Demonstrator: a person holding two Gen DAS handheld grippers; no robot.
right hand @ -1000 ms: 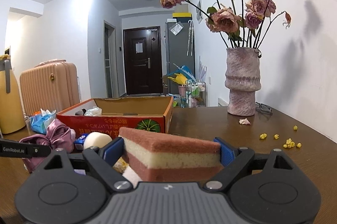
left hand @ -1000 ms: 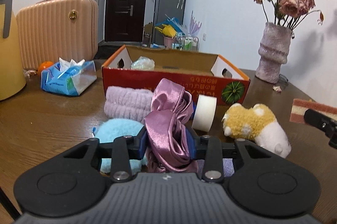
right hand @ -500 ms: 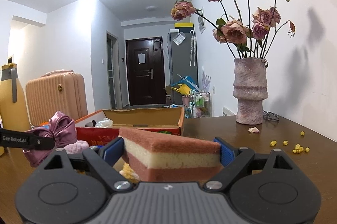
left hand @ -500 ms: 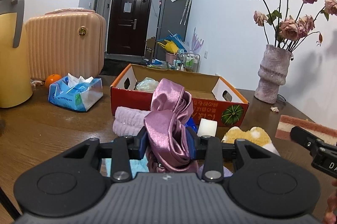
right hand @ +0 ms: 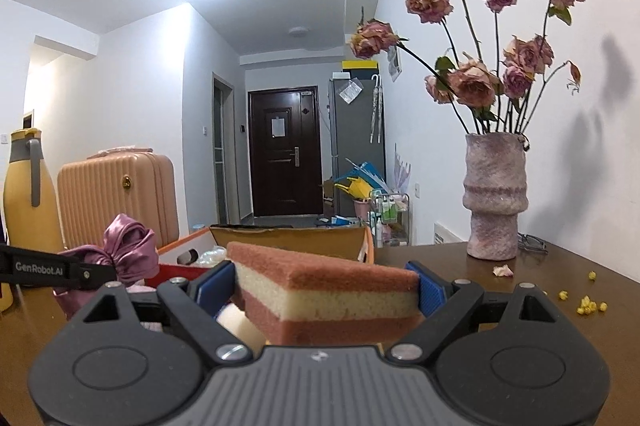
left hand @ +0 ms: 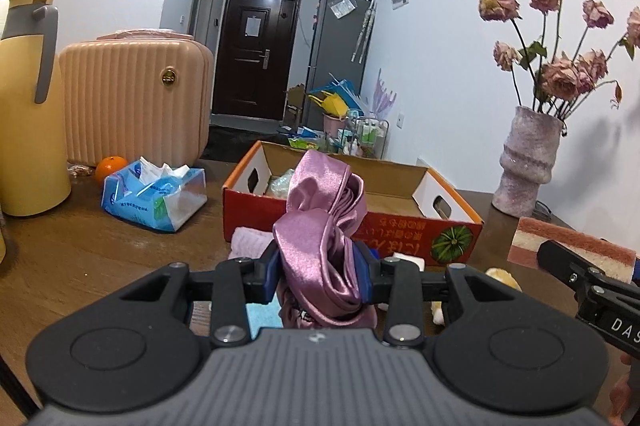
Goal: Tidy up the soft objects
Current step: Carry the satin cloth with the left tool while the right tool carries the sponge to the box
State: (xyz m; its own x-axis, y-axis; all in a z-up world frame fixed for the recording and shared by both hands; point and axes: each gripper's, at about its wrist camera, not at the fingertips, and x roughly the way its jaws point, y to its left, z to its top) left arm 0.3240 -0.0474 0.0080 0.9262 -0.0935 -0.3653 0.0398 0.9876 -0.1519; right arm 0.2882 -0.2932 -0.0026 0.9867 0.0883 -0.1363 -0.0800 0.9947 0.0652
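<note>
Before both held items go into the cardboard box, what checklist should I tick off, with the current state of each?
1. Left gripper clamped on the satin bow: ok.
2. Right gripper clamped on the sponge: ok.
3. Cardboard box open on top: ok.
4. Free room on the box floor: ok; a clear bag lies at its left end.
5. Both items lifted above the box rim: cannot tell.
6. Vase clear of the right gripper's path: ok; it stands apart, right of the box.

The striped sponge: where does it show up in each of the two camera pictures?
Left wrist view: the sponge sits at the far right edge, clamped in the right hand-held gripper.
Right wrist view: the sponge fills the lower centre, squeezed between blue pads.
Shared landmark: the orange cardboard box behind it.
</note>
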